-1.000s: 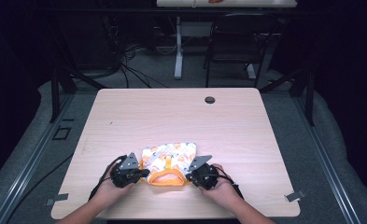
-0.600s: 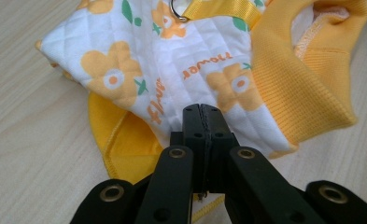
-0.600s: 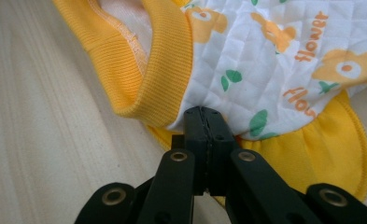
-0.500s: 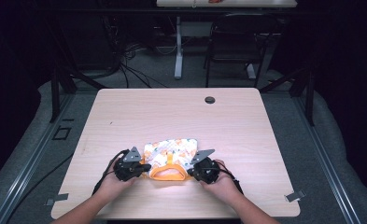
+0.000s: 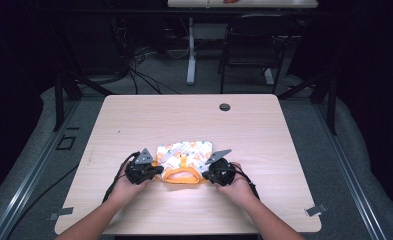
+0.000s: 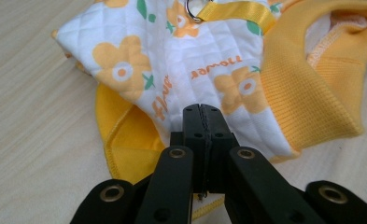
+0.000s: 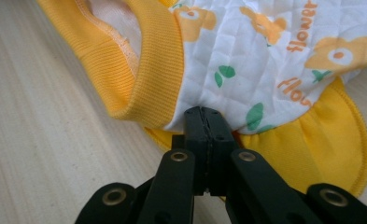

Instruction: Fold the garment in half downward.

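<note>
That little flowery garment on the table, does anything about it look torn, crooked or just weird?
Nothing looks damaged. The quilted flower-print pet garment lies near the table's front edge, a bit rumpled, its yellow ruffle poking out underneath. The left hand-held gripper and right hand-held gripper are each shut on its near edge, one per side.

Legible text: printed lettering on the quilted garment only.

In the right gripper view I read the orange word "flower" on the white quilted garment [image 7: 274,60], once near the top right edge and once, partly creased, lower down. In the left gripper view I read the same orange word upside down on the garment [image 6: 190,65], with a second partial print beside it.
</note>
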The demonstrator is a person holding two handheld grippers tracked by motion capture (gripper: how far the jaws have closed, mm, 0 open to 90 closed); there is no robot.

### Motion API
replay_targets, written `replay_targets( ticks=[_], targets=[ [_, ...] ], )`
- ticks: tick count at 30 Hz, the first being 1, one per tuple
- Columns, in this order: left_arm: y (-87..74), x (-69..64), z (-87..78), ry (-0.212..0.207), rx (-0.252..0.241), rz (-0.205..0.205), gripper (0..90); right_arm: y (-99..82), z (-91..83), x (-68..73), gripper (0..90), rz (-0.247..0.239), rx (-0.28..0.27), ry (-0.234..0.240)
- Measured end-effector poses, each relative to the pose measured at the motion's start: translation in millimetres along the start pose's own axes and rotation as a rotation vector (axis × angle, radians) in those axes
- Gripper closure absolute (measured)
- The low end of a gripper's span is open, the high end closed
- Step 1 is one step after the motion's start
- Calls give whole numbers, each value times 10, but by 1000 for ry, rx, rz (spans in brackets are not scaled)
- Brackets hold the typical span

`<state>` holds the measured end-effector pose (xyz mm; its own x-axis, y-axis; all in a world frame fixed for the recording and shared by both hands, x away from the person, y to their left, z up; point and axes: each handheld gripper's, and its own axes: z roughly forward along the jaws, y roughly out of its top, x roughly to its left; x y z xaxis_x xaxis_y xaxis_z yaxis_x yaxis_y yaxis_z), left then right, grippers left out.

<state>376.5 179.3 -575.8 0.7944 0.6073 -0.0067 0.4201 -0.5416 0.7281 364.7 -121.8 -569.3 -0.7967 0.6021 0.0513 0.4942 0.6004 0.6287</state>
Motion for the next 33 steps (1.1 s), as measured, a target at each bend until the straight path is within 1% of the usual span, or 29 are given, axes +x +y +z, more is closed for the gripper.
replay_targets(
  ticks=[1, 2, 5, 8, 10, 11, 12, 15, 16, 19, 20, 22, 23, 27, 30, 33],
  targets=[
    [11, 20, 11, -7, 0, -4, 900, 14, 4, -16, 900, -3, 6, -3],
    [29, 36, 20, -1, 5, 4, 900, 28, 9, -30, 900, -5, 10, -6],
    [83, 67, 62, 18, 17, 7, 900, 59, 32, -68, 900, 0, 9, -18],
    [123, 124, 105, 20, 16, -10, 900, 94, 53, -123, 900, 1, 11, -31],
    [148, 151, 134, 29, 14, -19, 900, 118, 74, -172, 900, 10, 5, -35],
    [158, 163, 140, 33, 16, -16, 900, 132, 81, -201, 900, 20, 8, -35],
    [167, 178, 153, 36, 14, -25, 900, 137, 90, -218, 900, 29, 0, -35],
    [205, 216, 190, 48, 17, -36, 900, 153, 110, -296, 900, 62, -9, -20],
    [217, 228, 197, 48, 21, -35, 900, 160, 119, -318, 900, 61, -15, -26],
    [239, 253, 223, 57, 19, -43, 900, 184, 134, -350, 900, 76, -12, -30],
    [245, 265, 229, 59, 20, -45, 900, 199, 140, -365, 900, 69, -9, -37],
    [253, 287, 249, 66, 10, -54, 900, 219, 163, -385, 900, 78, -17, -51],
    [255, 298, 253, 69, 10, -53, 900, 230, 172, -404, 900, 78, -18, -51],
    [267, 338, 285, 80, -4, -71, 900, 266, 197, -443, 900, 83, -18, -59],
    [280, 358, 300, 86, -6, -71, 900, 296, 216, -469, 900, 85, -17, -73],
    [283, 366, 305, 91, -6, -72, 900, 293, 230, -505, 900, 96, -34, -70]
  ],
)
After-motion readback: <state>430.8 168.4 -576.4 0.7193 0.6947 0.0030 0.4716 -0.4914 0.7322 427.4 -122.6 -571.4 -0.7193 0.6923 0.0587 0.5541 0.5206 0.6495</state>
